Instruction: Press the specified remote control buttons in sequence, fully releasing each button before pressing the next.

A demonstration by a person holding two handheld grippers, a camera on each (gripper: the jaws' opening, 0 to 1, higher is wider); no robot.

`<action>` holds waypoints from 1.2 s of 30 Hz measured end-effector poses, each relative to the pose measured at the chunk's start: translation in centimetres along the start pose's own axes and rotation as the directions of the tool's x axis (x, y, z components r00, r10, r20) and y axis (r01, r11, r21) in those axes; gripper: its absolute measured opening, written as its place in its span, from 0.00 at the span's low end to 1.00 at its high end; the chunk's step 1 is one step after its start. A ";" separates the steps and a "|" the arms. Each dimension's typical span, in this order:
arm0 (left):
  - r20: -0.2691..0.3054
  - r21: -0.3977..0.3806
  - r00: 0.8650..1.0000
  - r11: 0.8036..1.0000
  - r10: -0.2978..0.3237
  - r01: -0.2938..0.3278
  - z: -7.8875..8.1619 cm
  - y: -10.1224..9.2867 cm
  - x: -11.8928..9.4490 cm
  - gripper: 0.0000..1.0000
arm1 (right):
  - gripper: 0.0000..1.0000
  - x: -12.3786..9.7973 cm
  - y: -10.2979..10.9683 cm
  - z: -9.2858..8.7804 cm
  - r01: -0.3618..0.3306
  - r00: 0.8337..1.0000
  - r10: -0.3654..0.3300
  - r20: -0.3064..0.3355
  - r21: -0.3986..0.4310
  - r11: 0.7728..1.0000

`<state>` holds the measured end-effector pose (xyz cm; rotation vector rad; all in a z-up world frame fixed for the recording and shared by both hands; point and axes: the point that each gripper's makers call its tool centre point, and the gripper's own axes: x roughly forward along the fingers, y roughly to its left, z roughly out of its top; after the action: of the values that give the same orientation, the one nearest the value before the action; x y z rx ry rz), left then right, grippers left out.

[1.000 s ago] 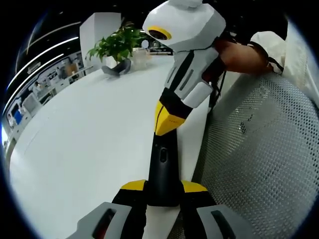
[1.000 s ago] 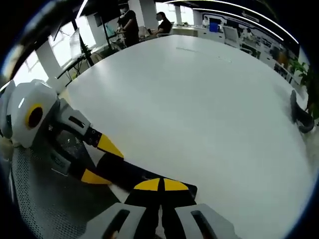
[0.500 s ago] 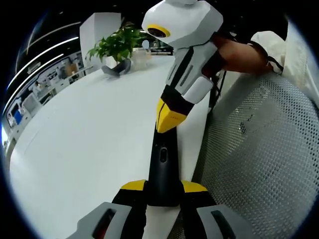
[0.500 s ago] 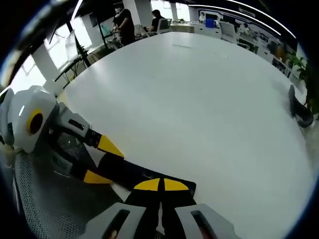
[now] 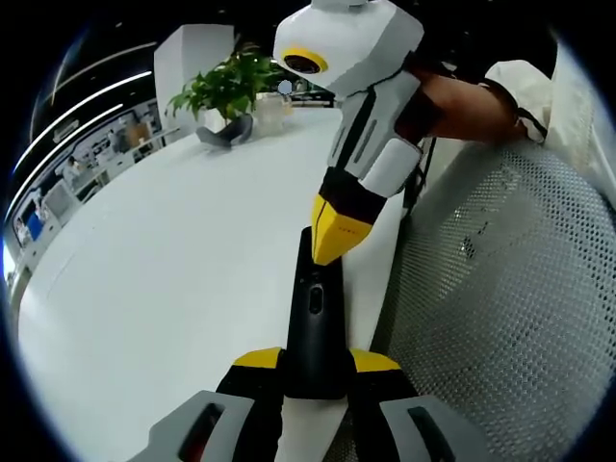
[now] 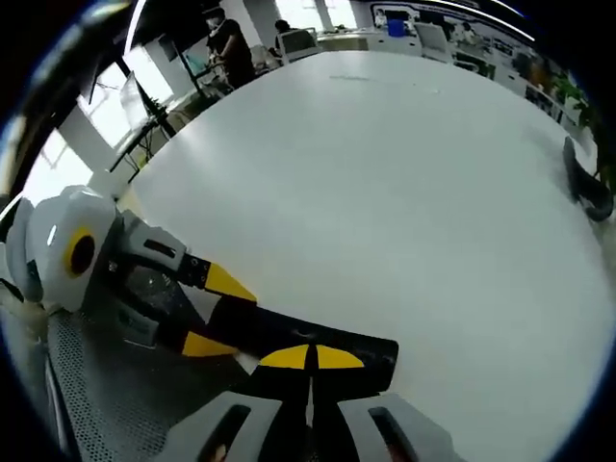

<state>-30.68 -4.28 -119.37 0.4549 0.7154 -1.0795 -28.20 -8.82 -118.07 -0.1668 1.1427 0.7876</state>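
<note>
Left gripper (image 5: 313,371) fingers clamped on slim black plastic remote control (image 5: 315,318) over white table (image 5: 164,279); right gripper (image 5: 332,241) fingers closed, yellow tips upon remote's far end.

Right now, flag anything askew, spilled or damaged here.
Nothing stands out. The left gripper holds the black remote over the white table edge, and the right gripper tips meet its top. No spill or damage.

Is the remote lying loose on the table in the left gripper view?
No, the black remote is clamped between the jaws of the left hand-held gripper, with the right hand-held gripper pointing its shut yellow tips at its far end.
</note>
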 end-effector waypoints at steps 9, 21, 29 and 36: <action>0.001 -0.001 1.000 1.000 -0.001 0.001 0.0 0.0 0.0 0.25 | 0.00 0.3 0.0 -0.4 0.014 1.000 -0.015 -0.017 -0.039 0.999; 0.000 0.001 1.000 1.000 -0.001 0.001 0.1 0.0 0.0 0.25 | 0.00 0.3 0.0 -0.4 0.023 1.000 -0.024 -0.016 -0.067 0.997; -0.001 0.003 1.000 1.000 -0.001 0.001 0.0 0.0 0.0 0.25 | 0.00 0.3 0.0 -0.4 0.027 1.000 -0.027 -0.005 -0.069 0.997; -0.001 0.003 1.000 1.000 -0.001 0.001 0.0 0.0 0.0 0.25 | 0.00 0.2 -0.1 -0.3 0.000 1.000 0.000 -0.008 0.002 1.000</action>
<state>-30.65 -4.28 -119.35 0.4582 0.7153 -1.0816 -28.35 -8.92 -118.42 -0.1687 1.1514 0.7865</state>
